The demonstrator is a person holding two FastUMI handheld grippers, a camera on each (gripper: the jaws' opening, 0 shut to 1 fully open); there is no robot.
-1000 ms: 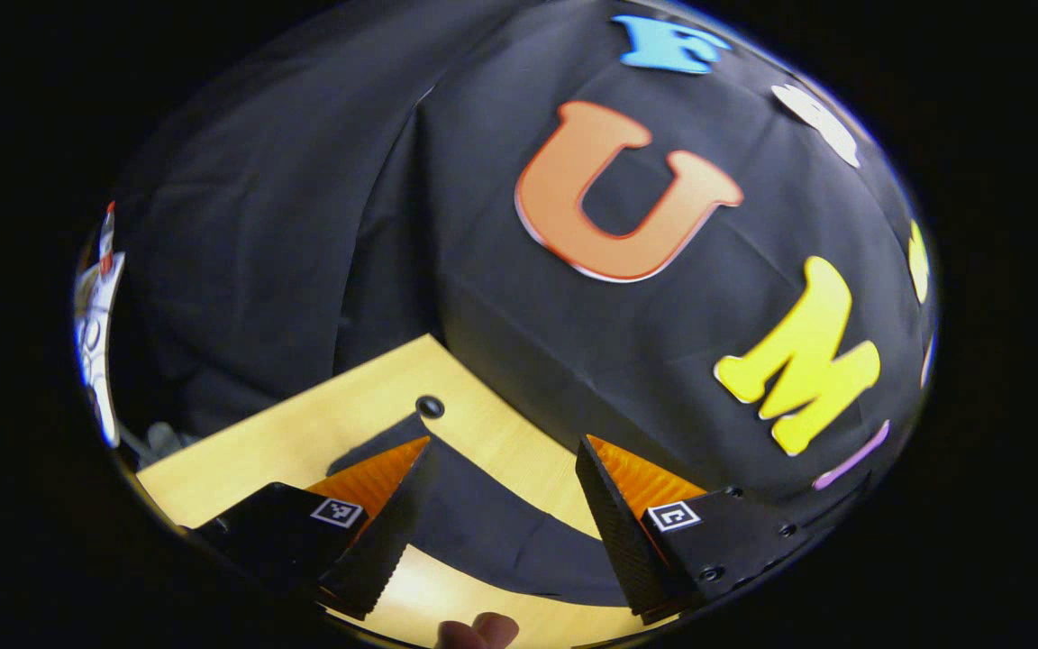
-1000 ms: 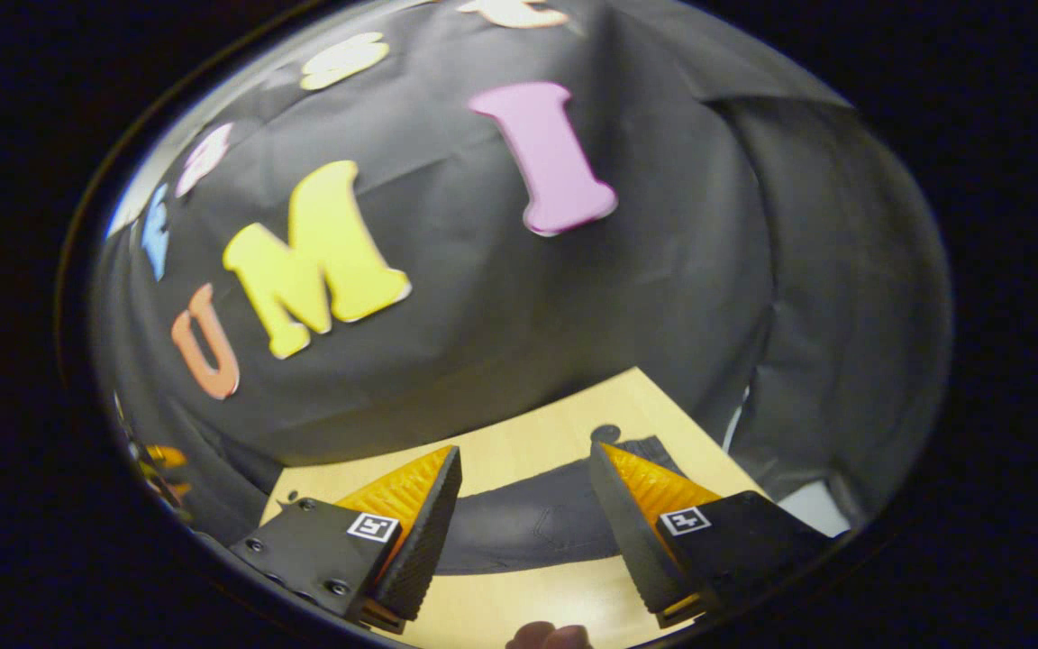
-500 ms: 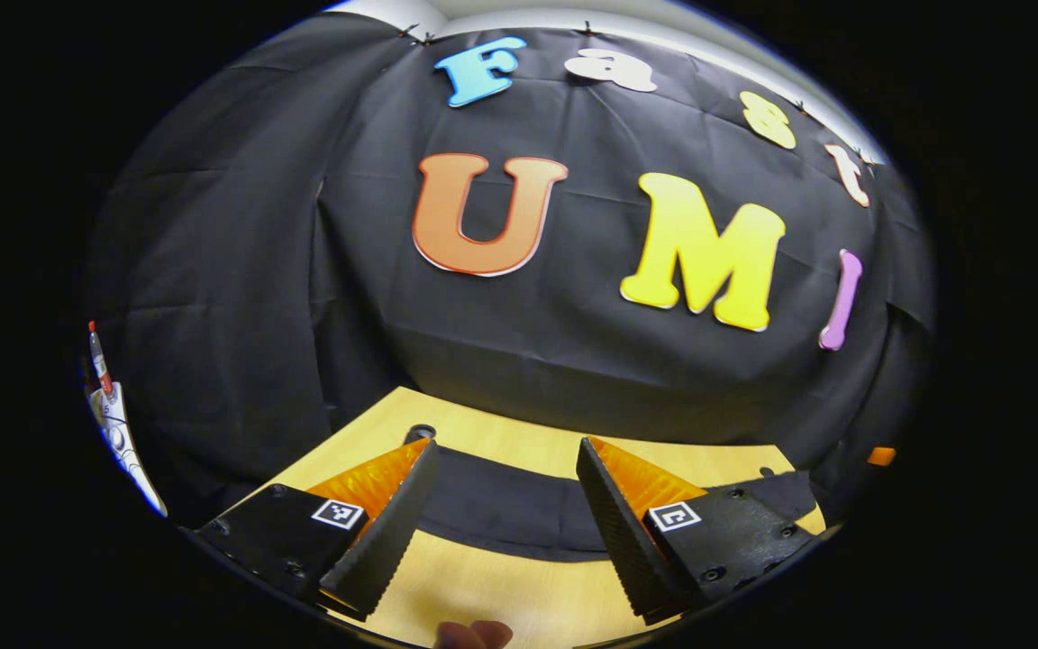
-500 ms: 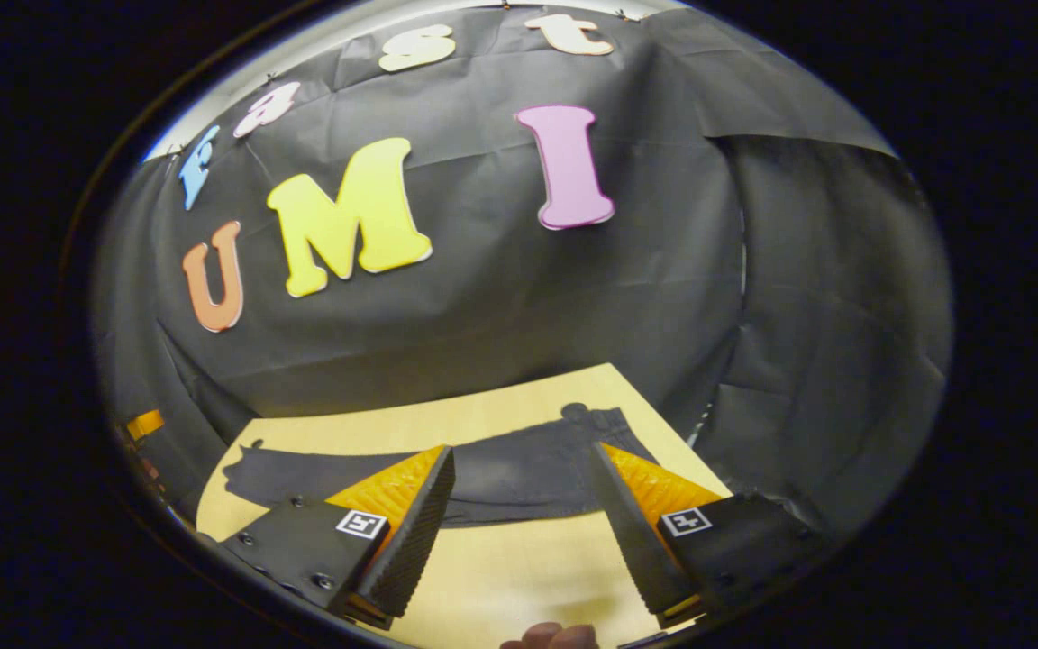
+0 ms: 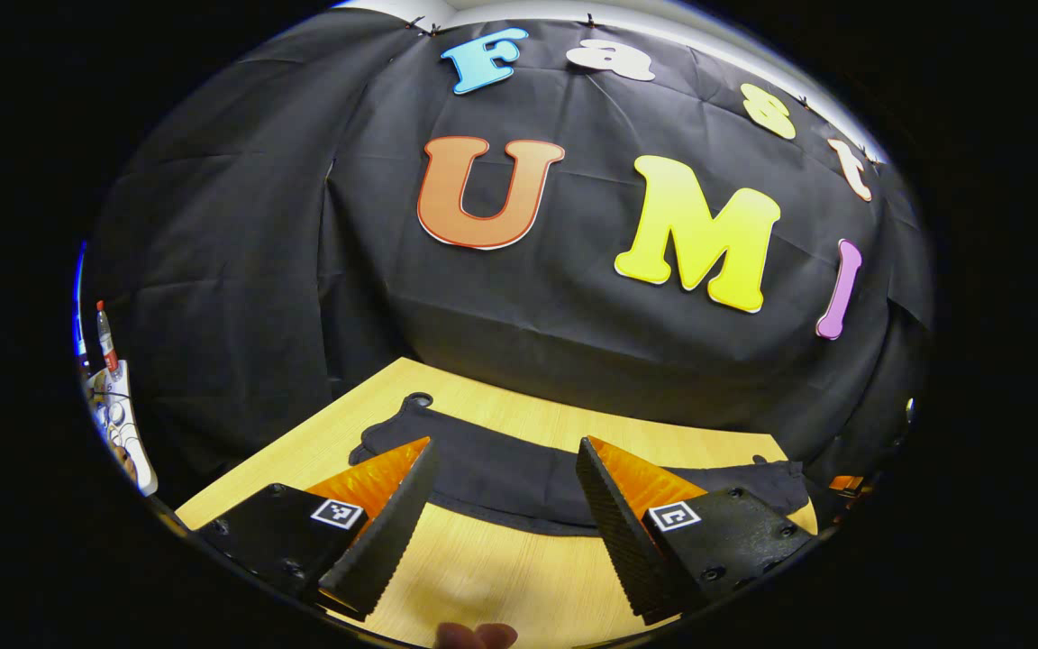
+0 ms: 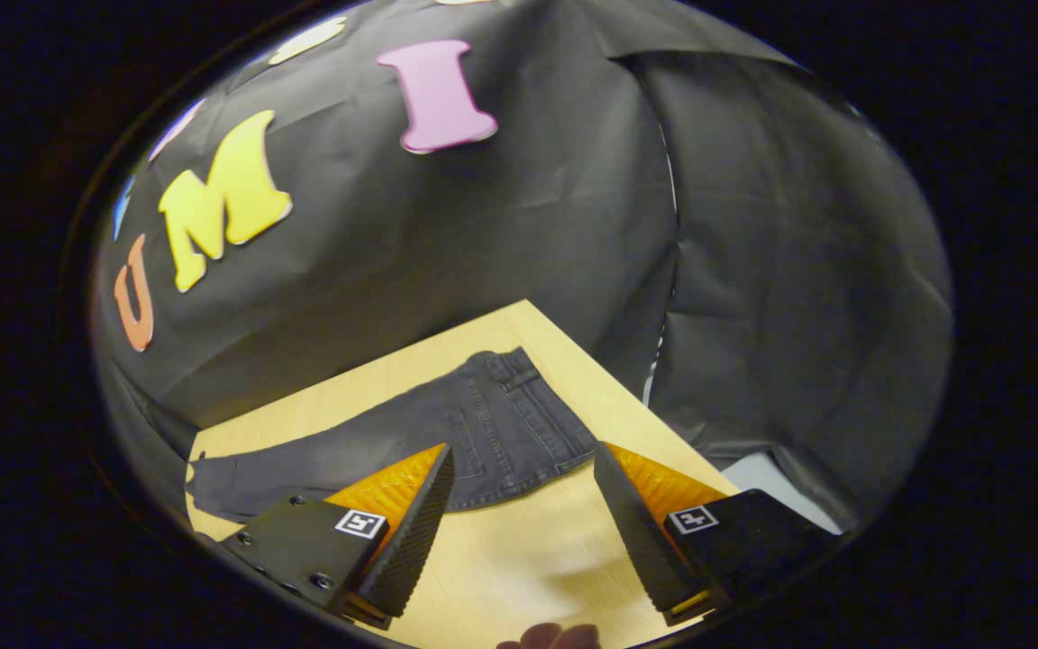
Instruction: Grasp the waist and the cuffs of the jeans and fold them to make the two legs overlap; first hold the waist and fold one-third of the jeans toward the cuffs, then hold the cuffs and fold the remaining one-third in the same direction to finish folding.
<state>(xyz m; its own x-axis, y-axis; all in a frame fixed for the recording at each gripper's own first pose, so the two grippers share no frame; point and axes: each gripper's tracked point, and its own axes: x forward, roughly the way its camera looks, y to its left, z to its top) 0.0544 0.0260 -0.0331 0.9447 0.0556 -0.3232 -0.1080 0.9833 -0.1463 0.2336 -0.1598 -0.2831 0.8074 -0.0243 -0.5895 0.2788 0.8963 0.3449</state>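
Observation:
Dark jeans (image 5: 501,478) lie flat in one long strip across the wooden table (image 5: 483,577). In the left gripper view they run from a cuff end at the left to the far right. My left gripper (image 5: 505,443) hovers open over the table's near side, short of the jeans, with nothing between its fingers. In the right gripper view the jeans (image 6: 492,433) show their waist and a back pocket near the table's right corner, the leg trailing off left. My right gripper (image 6: 523,448) is open and empty, in front of the waist end.
Black cloth hangs close behind and to both sides of the table (image 6: 528,559). A bottle (image 5: 105,329) and white clutter sit at the far left beyond the table. A person's fingertip (image 5: 474,635) shows at the bottom edge. Pale floor (image 6: 753,473) lies past the right corner.
The left gripper levelled from a tilt and pulled back, bringing the whole strip of jeans into sight. The right gripper swung toward the waist end. Both stayed open.

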